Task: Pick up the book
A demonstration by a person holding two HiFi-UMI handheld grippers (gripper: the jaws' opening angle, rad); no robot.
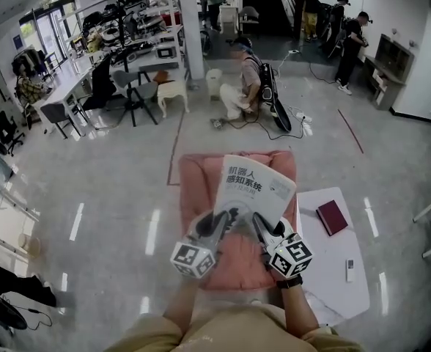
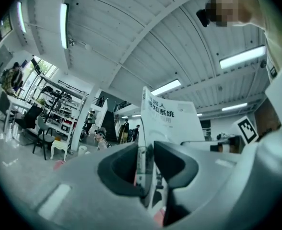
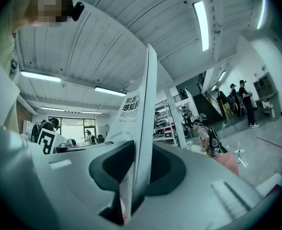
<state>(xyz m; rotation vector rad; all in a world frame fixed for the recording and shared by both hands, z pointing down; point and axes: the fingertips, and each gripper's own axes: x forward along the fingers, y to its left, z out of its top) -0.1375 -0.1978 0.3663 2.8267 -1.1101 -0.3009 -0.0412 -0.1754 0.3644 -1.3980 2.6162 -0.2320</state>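
Observation:
A white paperback book [image 1: 253, 185] with dark printed characters on its cover is lifted above a pink cushion [image 1: 195, 189], tilted up toward me. My left gripper [image 1: 225, 224] clamps its lower left edge and my right gripper [image 1: 264, 227] clamps its lower right edge. In the left gripper view the book [image 2: 172, 121] rises from between the dark pads of the left gripper [image 2: 148, 169], which press on it. In the right gripper view the book [image 3: 142, 114] stands edge-on, pinched by the right gripper [image 3: 135, 176].
A white low table [image 1: 325, 277] at the right carries a dark red book [image 1: 332, 217] and a small remote [image 1: 350, 270]. A person [image 1: 246, 86] crouches on the floor beyond. Desks and chairs [image 1: 131, 86] line the far left.

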